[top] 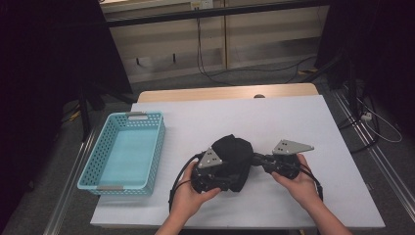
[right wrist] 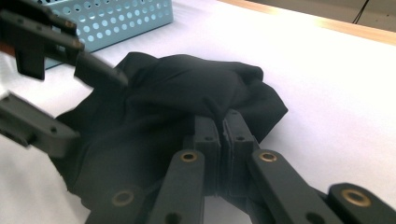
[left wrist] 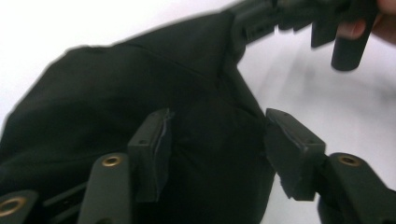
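Black cloth (top: 234, 157) bunched mid-desk (top: 274, 122) beside the blue basket (top: 123, 152) is soft, light and floppy: your right claw (right wrist: 223, 125) is pinched shut on its edge, left claw (left wrist: 219, 154) half open around a fold, so grab thick folds.

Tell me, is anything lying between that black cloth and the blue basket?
Nothing visible does. Bare white table surface separates the crumpled black cloth from the light-blue perforated plastic basket, which sits open-topped to the cloth's left in the high view.
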`<control>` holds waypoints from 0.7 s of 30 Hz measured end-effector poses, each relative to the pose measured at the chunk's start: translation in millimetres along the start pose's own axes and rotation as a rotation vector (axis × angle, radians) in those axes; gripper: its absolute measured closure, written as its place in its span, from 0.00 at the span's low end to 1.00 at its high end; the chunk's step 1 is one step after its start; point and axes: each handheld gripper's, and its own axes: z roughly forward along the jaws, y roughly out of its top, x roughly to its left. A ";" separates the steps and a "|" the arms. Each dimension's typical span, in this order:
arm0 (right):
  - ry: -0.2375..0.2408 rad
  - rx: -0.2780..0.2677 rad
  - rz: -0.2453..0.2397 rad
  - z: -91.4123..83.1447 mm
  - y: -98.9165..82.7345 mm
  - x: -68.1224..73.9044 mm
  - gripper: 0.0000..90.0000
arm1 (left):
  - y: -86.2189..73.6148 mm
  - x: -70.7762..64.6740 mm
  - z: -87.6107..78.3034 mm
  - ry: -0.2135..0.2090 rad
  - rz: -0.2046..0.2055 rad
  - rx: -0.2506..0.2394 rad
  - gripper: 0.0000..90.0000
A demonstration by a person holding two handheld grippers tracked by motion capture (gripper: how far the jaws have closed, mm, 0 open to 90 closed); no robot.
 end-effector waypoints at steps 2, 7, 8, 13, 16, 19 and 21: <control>-0.005 -0.002 -0.002 0.0 0.1 -0.6 0.96 | -3.4 -1.0 2.8 0.002 -0.002 0.013 0.50; 0.006 -0.008 0.022 -0.5 -0.3 -4.2 0.96 | -10.5 -2.8 6.5 -0.010 -0.002 0.049 0.71; 0.005 -0.007 0.018 -1.0 -0.2 -3.5 0.96 | -10.5 -3.4 6.7 -0.012 -0.004 0.056 0.76; 0.010 -0.012 0.009 -3.9 -0.1 -1.8 0.96 | -6.3 -5.0 5.0 -0.057 -0.025 0.117 1.00; 0.008 -0.019 0.013 -7.5 -0.9 -3.6 0.96 | 1.5 -2.1 -4.9 -0.053 -0.024 0.089 1.00; 0.010 -0.034 0.021 -12.3 0.9 -5.6 0.96 | 7.0 2.9 -15.5 -0.048 -0.038 0.064 1.00; 0.012 -0.054 0.024 -17.7 4.1 -6.6 0.97 | 11.4 7.2 -25.2 -0.033 -0.038 0.028 1.00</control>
